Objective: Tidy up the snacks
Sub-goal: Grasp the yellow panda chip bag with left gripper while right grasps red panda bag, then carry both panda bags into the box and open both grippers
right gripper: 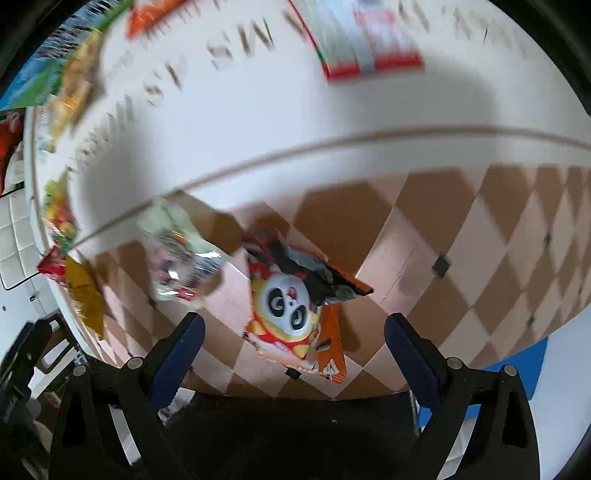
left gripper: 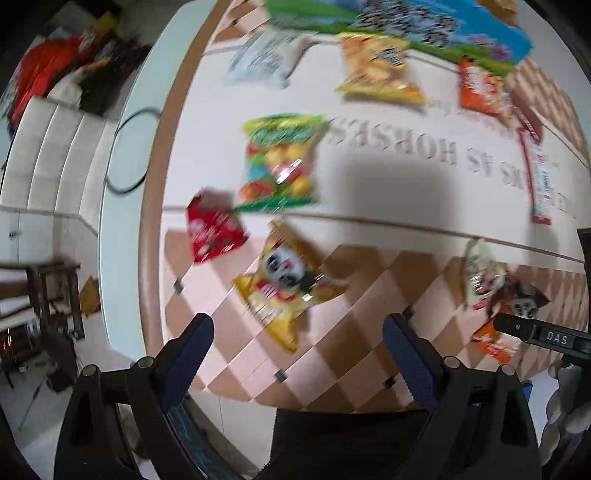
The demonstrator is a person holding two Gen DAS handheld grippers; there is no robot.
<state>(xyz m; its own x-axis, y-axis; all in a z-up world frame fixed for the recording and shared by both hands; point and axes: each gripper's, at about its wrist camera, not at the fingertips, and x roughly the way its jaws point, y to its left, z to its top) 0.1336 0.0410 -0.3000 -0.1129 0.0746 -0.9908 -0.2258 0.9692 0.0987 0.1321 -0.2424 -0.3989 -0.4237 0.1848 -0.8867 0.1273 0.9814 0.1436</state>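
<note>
Worktop (left gripper: 125, 206): pale, smooth, with a rounded edge; over it lies a printed mat (left gripper: 369, 192), cream in the middle with large grey lettering, bordered by tan and pink diamond checks.
Left gripper (left gripper: 297, 345): black plastic arms ending in dark blue ribbed pads; fingers stand wide apart with nothing between them, poised above the checked border.
Right gripper (right gripper: 295, 347): same build; fingers also wide apart, gripping nothing, with the orange panda packet lying on the mat in the gap between them.
Yellow panda packet (left gripper: 286, 282): glossy crinkled foil pouch with a cartoon panda face, lying flat on the checks just ahead of the left fingers.
Orange panda packet (right gripper: 299, 295): shiny creased foil, orange with a dark upper part, tilted; it touches neither pad.
Pale packet (right gripper: 181, 254): translucent whitish wrapper, wrinkled and reflective, just beside the orange one.
Red packet (left gripper: 212, 230): small glossy pouch near the mat's left edge.
Green candy bag (left gripper: 280, 162): clear-fronted rectangular bag, round coloured pieces showing through, on the cream area.
White packet (left gripper: 264, 59): soft pillow shape, printing blurred.
Yellow chip bag (left gripper: 376, 70): puffed, crimped ends.
Orange bag (left gripper: 480, 88): small, beside the chip bag.
Red-and-white stick pack (left gripper: 535, 173): long and narrow, at the right.
Picture panel (left gripper: 406, 26): flat, green and blue print at the mat's far edge.
</note>
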